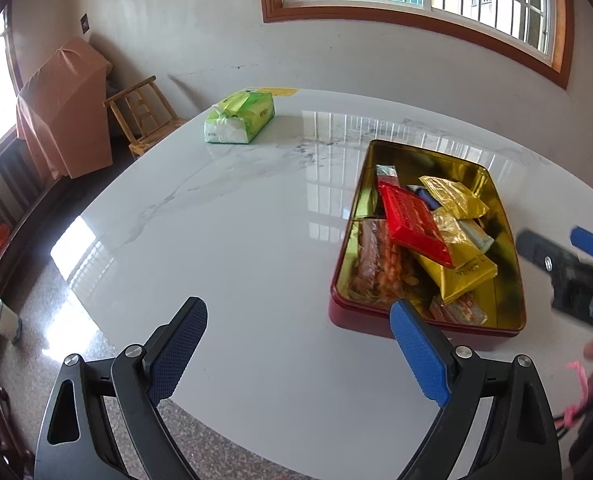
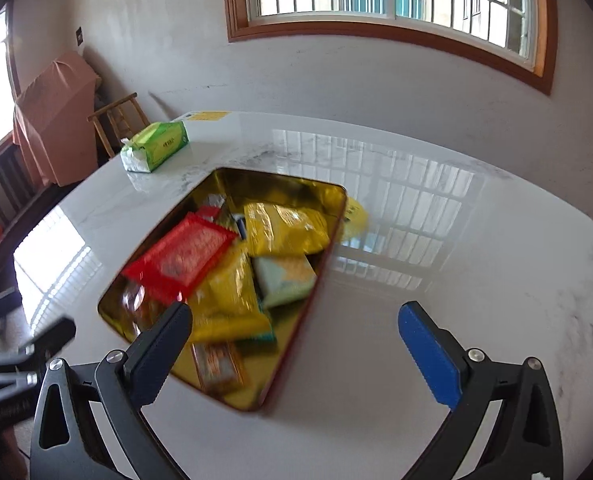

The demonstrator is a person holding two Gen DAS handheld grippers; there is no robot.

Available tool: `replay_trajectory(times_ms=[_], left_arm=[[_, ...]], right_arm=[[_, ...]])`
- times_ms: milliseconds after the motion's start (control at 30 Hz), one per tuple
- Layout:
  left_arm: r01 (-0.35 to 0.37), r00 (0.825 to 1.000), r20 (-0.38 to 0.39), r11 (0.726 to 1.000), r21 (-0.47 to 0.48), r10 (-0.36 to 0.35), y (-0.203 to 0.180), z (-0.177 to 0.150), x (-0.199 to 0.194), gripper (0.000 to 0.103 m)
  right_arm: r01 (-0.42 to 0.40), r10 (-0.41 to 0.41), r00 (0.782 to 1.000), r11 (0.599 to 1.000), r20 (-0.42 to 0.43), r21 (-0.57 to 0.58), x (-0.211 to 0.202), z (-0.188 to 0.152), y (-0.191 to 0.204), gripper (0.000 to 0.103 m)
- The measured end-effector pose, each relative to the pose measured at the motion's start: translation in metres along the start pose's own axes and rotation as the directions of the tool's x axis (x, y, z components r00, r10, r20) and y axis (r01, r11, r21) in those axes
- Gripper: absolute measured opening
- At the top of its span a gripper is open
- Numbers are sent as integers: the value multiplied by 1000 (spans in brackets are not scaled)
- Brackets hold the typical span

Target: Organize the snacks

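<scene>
A rectangular tin (image 1: pixel 510 236), red outside and gold inside, sits on the white marble table (image 1: pixel 236 220). It holds a red packet (image 1: pixel 414 222), gold and yellow packets (image 1: pixel 454 196) and several other wrapped snacks. My left gripper (image 1: pixel 296 312) hangs open and empty over bare table, just front-left of the tin. In the right wrist view the tin (image 2: pixel 280 180) lies under my right gripper (image 2: pixel 296 312), which is wide open and empty above the tin's near right edge; the red packet (image 2: pixel 180 258) and a yellow bag (image 2: pixel 284 228) lie on top. The right gripper (image 1: pixel 564 246) shows blurred at the right edge.
A green tissue pack (image 1: pixel 240 118) lies at the table's far left corner. A yellow patch (image 2: pixel 354 216) shows beside the tin's right rim; packet or reflection, I cannot tell. A wooden chair (image 1: pixel 144 116) and a covered box (image 1: pixel 64 108) stand beyond the table.
</scene>
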State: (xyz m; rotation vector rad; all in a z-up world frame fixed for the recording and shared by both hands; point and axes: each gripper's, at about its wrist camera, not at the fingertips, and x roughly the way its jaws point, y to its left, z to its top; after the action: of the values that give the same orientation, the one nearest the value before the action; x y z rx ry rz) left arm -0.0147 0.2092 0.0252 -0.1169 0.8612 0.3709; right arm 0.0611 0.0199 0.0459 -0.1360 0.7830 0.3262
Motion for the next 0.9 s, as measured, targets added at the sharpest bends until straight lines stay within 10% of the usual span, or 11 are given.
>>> replay_trajectory(times_ms=[900], left_arm=[[-2,1000,13,998,55,2,-37,-7,-23,93]], right_arm=[[11,-14,997,1000,-75,-29,-16,-44,1,102]])
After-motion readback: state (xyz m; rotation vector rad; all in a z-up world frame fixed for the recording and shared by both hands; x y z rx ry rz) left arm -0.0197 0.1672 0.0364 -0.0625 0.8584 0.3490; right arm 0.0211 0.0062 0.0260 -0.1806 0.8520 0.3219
